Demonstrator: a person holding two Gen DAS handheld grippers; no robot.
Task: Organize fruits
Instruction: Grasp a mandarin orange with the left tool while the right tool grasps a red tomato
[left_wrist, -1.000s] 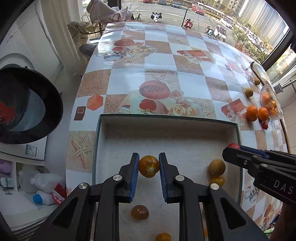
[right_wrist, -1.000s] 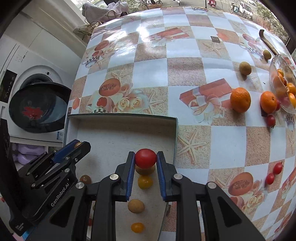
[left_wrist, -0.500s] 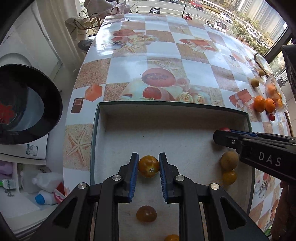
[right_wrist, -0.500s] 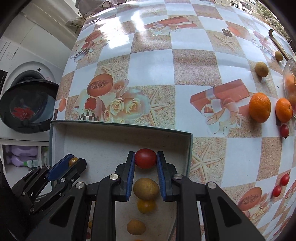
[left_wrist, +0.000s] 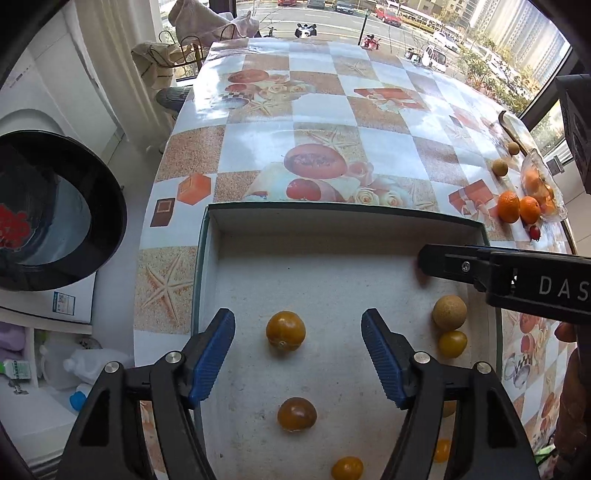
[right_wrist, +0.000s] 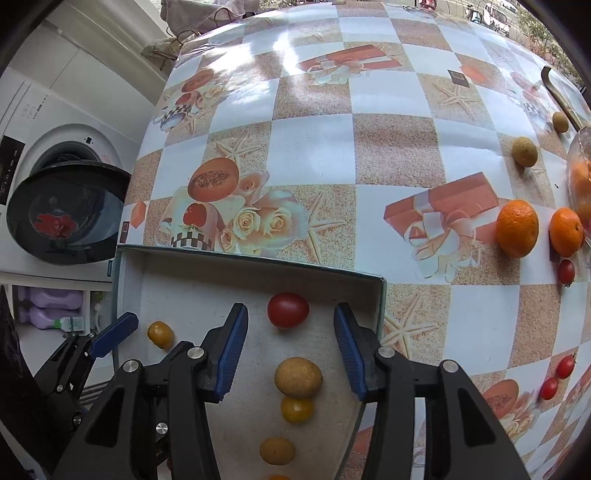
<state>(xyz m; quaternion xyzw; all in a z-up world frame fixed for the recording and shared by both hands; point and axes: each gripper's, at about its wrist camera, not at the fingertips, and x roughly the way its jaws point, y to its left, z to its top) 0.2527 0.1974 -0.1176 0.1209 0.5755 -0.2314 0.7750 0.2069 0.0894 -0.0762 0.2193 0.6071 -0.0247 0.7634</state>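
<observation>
Both hand-held grippers are wide open right now. Left hand-held gripper has its jaws spread with an orange-yellow tomato sitting on the floor of the box right between the blue pads, touching neither. Right hand-held gripper is the same deal: jaws apart, red tomato resting just ahead of the tips near the box's far right corner.

Behind the red one, closer to the right hand-held gripper's body, there's a tan round fruit touching a yellow tomato, so a neat column is forming. More fruit waits on the tabletop well off to the right: two oranges and small red tomatoes.

My take on doing this bit well: pull both straight back and up so the pads don't nudge the fruit. They're round, so they'd likely roll and wreck the rows.

Readable text: "DAS" on the side of the right unit as seen from the left camera. The sticker on the washer is too small to read.
</observation>
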